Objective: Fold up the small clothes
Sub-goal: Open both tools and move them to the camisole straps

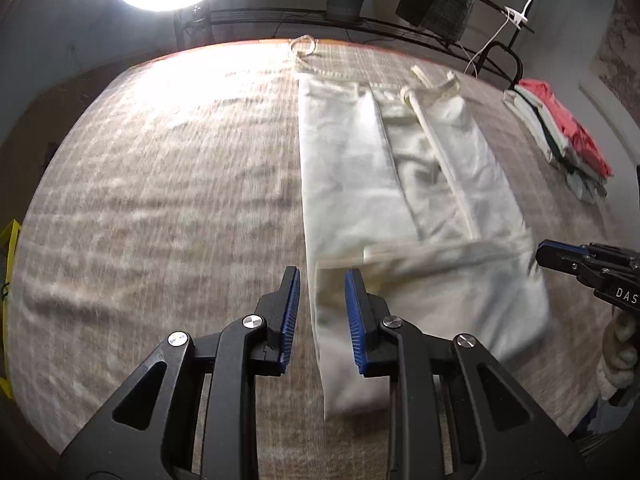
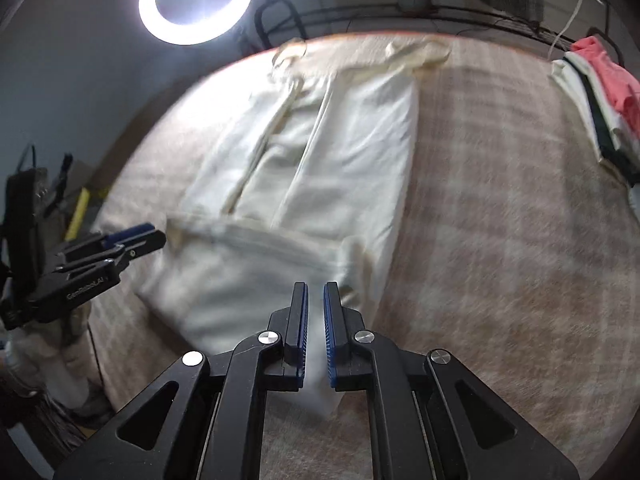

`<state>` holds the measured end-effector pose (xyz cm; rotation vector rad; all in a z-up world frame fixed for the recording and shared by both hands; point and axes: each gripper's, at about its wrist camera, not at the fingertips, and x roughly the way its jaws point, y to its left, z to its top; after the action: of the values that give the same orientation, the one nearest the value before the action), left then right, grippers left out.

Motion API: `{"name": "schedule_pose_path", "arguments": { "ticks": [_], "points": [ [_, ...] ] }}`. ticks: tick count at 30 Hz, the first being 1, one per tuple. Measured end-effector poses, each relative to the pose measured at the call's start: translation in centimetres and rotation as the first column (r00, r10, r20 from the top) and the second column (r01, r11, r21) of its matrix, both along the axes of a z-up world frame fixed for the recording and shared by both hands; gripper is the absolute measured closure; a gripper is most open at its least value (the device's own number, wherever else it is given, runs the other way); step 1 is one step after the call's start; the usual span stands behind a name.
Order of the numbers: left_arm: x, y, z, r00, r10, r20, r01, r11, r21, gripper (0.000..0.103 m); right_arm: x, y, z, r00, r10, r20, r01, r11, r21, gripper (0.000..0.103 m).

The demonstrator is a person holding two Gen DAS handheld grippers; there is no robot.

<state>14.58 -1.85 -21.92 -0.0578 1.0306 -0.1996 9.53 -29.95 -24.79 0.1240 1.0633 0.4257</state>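
We see the right gripper [image 2: 316, 336] fingers pinching the near folded edge of the cream garment [image 2: 320, 160]. Left gripper [image 1: 322, 316] fingers stand spread, garment edge between them, unpressed. Garment extends ahead across the plaid surface [image 2: 500, 240].

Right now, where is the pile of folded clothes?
In both wrist views the pile of folded clothes lies at the table's far right edge, right of the cream garment.

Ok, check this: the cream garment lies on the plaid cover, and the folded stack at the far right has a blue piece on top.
Wrong colour: the folded stack has a coral red piece on top, not blue; the left wrist view shows it. The cream garment does lie on the plaid cover.
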Motion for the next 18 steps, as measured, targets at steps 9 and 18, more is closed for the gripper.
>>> {"name": "schedule_pose_path", "arguments": {
  "ticks": [9,18],
  "points": [
    [7.0,0.5,2.2,0.999,-0.006,0.045,0.009,0.998,-0.067,0.081,5.0,-2.5,2.8,0.996,-0.071,0.056,0.064,0.992,0.112,0.096],
    [12.4,-0.4,-1.1,0.999,-0.035,0.002,0.035,0.996,-0.079,0.081,12.0,-0.4,0.4,0.998,-0.019,0.065,0.013,0.995,0.095,0.096]
  ]
}}
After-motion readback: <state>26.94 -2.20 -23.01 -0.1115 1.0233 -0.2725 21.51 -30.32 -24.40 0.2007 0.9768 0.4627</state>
